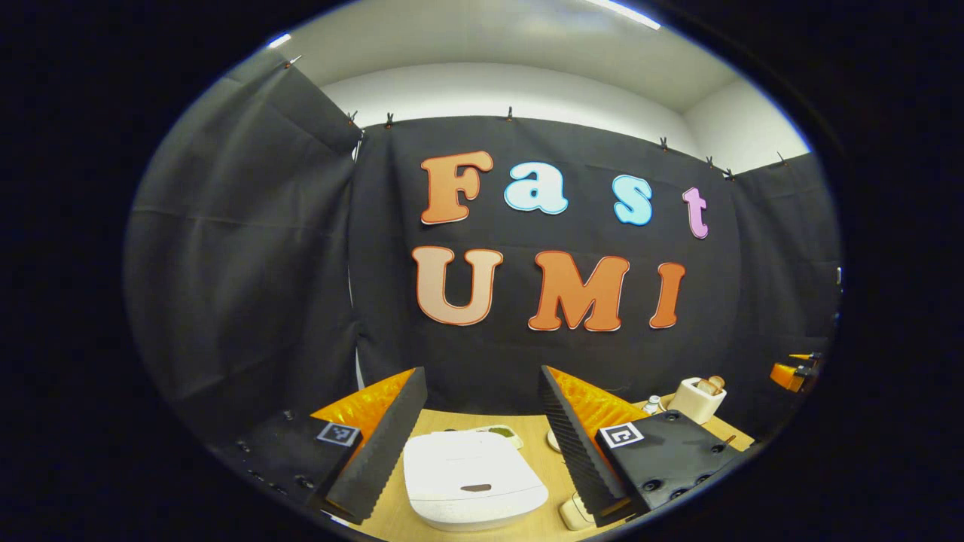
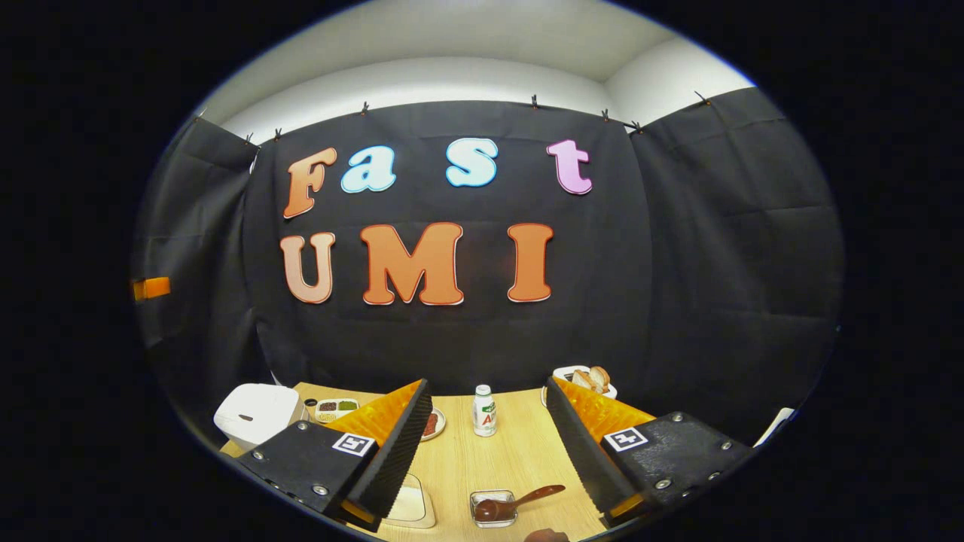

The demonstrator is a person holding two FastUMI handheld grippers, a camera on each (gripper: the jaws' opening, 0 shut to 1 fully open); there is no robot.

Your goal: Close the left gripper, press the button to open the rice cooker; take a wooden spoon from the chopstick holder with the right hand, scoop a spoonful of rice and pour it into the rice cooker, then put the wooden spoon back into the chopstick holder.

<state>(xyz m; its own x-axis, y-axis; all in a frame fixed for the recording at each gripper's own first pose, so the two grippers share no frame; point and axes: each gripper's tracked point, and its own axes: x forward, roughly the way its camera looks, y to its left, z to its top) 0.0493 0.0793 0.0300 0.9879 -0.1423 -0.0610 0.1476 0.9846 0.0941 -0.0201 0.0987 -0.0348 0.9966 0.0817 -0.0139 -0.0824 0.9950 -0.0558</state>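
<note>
I am holding my left gripper (image 1: 482, 444) spread wide, the closed white rice cooker (image 1: 471, 478) sitting at six o'clock between its fingers. My right gripper (image 2: 489, 452) is gaping too, over a small dish (image 2: 493, 508) with a wooden spoon (image 2: 527, 498); a bottle (image 2: 484, 410) is standing beyond at twelve.

The cooker (image 1: 473, 478) sits on the table (image 1: 538, 452) between my left fingers; ahead of my right ones stands a bottle (image 2: 484, 411), a spoon (image 2: 527, 500) nearer.
</note>
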